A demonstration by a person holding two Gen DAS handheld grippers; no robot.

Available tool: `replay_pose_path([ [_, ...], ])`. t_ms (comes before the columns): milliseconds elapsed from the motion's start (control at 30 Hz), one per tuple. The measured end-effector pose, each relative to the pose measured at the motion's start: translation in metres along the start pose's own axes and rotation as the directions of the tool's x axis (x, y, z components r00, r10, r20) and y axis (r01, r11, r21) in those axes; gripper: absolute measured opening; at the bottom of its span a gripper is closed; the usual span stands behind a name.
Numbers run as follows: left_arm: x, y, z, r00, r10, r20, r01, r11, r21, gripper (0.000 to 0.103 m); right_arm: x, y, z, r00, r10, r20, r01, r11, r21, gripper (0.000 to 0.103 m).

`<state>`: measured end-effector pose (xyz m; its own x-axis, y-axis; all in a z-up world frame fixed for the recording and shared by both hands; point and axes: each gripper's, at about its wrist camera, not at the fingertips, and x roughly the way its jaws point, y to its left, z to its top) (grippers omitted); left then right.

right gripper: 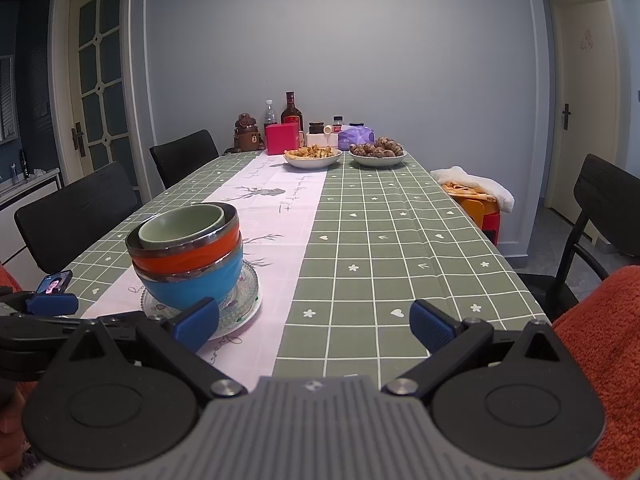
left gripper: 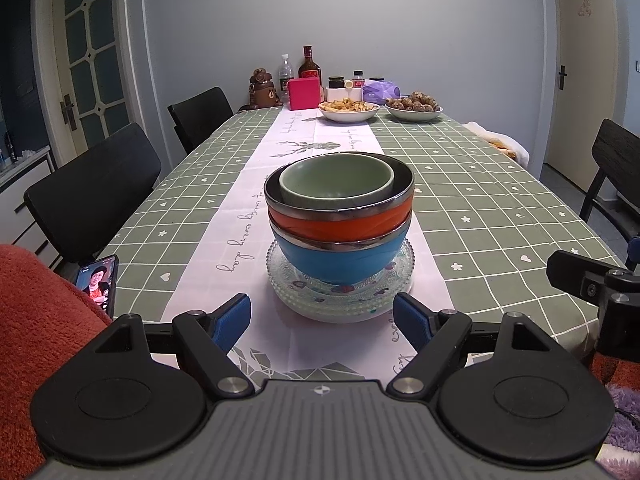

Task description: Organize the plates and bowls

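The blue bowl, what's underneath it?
The blue bowl sits on a beaded clear glass plate atop a white plate. Whether more plates lie between them cannot be told.

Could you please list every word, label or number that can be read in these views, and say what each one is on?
"every day": cursive script on the white table runner, left of the bowl stack; the words before it are unclear.
Other script lines on the runner: too distorted to read.
Red-labelled liquor bottle: label too small to read.
Jars and purple tissue pack: print blurred.
Phone: shows a face, no legible text.
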<state>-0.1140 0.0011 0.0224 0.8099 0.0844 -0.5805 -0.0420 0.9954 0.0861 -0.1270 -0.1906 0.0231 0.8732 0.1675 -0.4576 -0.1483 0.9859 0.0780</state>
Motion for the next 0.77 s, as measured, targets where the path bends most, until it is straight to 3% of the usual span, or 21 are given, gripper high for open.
replay_pose_path([
  [767, -0.0024, -0.0045, 0.0001, 0.999, -0.030, 0.013, 0.030, 0.999, 0.017, 0.095, -0.0004, -0.0008, 0.0007, 1.000, 0.000, -0.004, 0.000, 1.000, 0.001, 0.099],
])
